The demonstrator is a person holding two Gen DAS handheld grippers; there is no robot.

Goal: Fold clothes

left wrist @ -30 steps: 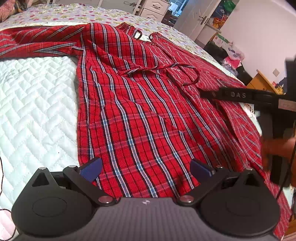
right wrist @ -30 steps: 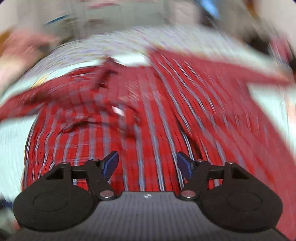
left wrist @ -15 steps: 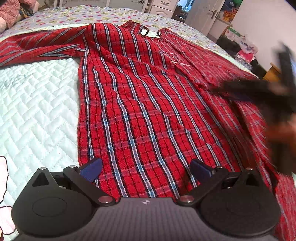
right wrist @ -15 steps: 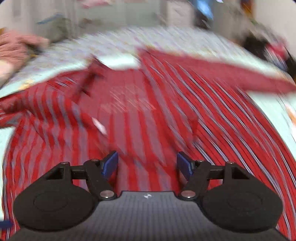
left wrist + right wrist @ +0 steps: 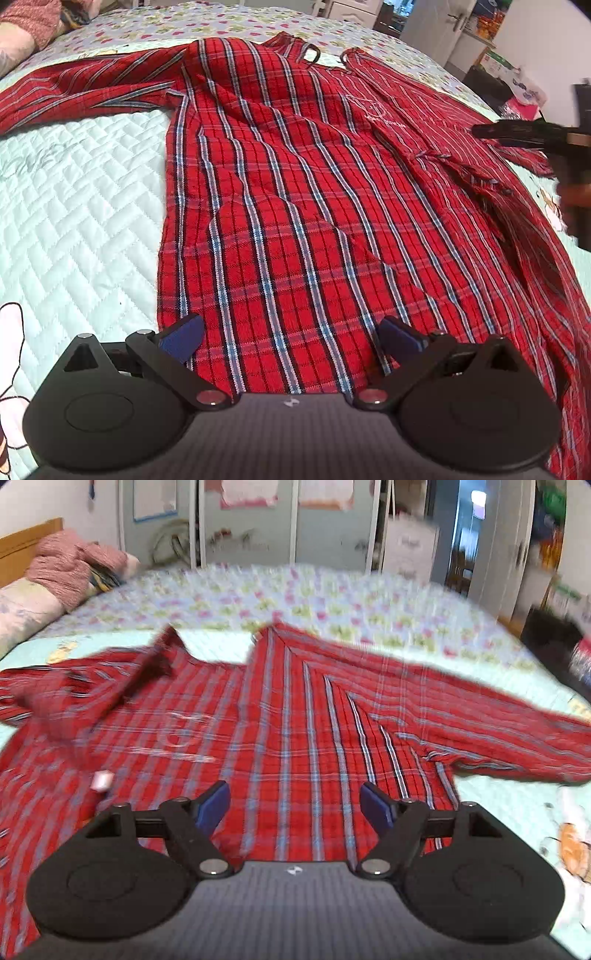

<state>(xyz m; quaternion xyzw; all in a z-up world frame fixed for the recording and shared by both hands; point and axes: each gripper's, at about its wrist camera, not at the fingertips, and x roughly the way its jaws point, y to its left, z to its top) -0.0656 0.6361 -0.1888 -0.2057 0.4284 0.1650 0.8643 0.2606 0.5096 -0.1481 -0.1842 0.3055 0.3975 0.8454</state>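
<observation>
The red plaid shirt [image 5: 295, 206] lies spread flat on the bed [image 5: 74, 206], unfolded. Left gripper [image 5: 291, 336] and right gripper [image 5: 295, 805] both hang above it, jaws apart and empty. Next likely calls for pinching an edge or sleeve.

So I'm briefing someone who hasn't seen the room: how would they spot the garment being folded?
Start at the bed with its pale quilted cover. Spread flat across it lies the plaid shirt, sleeves stretched out to each side. It is the only red check with blue and white stripes; the pink clothes piled by the headboard are plain.
</observation>
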